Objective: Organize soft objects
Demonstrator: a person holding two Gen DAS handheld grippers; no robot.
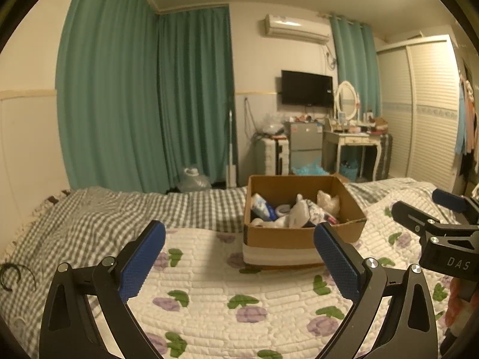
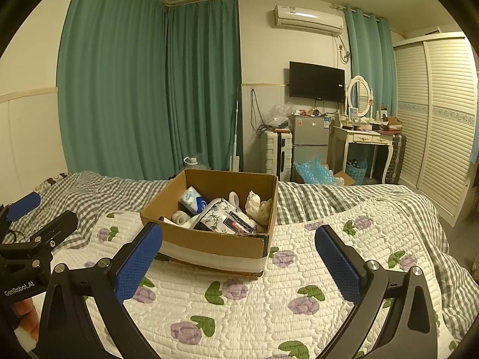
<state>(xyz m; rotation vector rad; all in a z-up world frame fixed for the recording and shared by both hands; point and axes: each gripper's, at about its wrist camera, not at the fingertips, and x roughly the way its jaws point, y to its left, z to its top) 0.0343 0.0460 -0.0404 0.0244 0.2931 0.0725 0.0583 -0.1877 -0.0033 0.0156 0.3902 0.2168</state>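
An open cardboard box (image 1: 302,236) sits on the bed's white floral quilt (image 1: 239,299); it also shows in the right wrist view (image 2: 209,245). Inside lie several soft items: a blue-and-white tissue pack (image 2: 193,199), a floral pouch (image 2: 224,217), a white roll (image 2: 180,217) and a crumpled cream cloth (image 2: 257,206). My left gripper (image 1: 239,260) is open and empty, hovering over the quilt in front of the box. My right gripper (image 2: 238,261) is open and empty, also in front of the box. Each gripper appears at the edge of the other's view.
A grey checked sheet (image 1: 119,209) covers the far side of the bed. Beyond the bed stand green curtains (image 2: 149,89), a white suitcase (image 2: 277,155), a small fridge (image 2: 310,137), a dressing table (image 2: 368,140) and a louvred wardrobe (image 2: 443,113).
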